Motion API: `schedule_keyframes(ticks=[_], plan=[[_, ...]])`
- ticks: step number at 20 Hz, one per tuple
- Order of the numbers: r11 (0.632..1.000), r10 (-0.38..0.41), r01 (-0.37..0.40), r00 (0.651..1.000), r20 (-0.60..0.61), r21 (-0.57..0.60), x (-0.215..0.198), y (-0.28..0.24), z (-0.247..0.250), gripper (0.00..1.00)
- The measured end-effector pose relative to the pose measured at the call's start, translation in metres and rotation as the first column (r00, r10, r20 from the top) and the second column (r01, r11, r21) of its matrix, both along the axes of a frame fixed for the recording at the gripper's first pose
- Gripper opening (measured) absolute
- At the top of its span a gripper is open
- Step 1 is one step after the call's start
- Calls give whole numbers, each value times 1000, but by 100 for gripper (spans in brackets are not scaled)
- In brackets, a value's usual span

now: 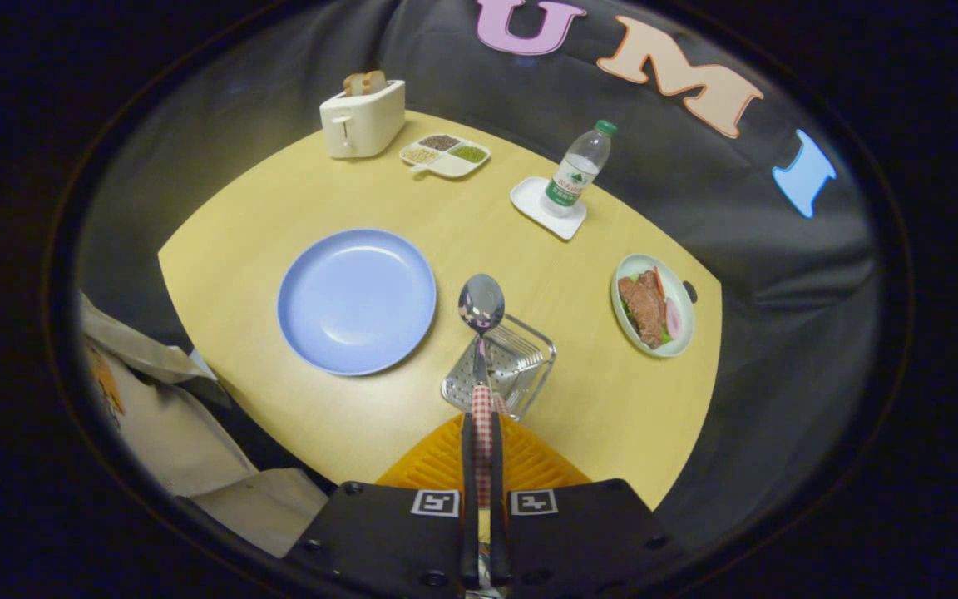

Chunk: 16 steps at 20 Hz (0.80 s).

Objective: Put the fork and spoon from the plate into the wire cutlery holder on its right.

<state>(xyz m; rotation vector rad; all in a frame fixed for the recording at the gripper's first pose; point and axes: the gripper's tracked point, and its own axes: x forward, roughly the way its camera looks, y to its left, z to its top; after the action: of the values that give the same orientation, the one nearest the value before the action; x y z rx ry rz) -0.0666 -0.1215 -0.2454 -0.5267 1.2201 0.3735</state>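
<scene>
Gripper (479,433) is clamped on the spoon (481,333): both fingers pinch the checked handle near its end, shaft and bowl sticking out ahead of the fingertips.

Spoon's long axis runs straight along the fingers, bowl leading, pointing away toward the far side of the table (362,433). The bowl sits over the far rim of the wire cutlery holder (502,366), shaft crossing above its opening. Height above the holder I can't judge from this angle.

Holder stands just right of the blue plate (356,301), close to the table's near edge. The plate looks bare, no fork seen on it. Whether the fork is already inside the holder I can't tell; the spoon and wires mask it.

Risks from here, my read:
- The spoon looks more level than vertical. Let go like this and it probably lands across the rim, then tips off onto the table. It needs to go in steep.
- The grip is far back on the handle, so a long lever: any knock of the bowl on the wires could twist it in the pads.
- The holder is light wire. A push from the spoon tip could shove it toward the meat dish (652,306) or tip it.
</scene>
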Motion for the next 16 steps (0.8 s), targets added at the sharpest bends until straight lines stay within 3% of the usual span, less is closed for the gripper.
schedule_keyframes(ticks=[9,16], plan=[[994,53,-70,981,-186,-89,-8,-38,7,8],[986,81,-123,944,-321,-113,-1,-42,2,8]])
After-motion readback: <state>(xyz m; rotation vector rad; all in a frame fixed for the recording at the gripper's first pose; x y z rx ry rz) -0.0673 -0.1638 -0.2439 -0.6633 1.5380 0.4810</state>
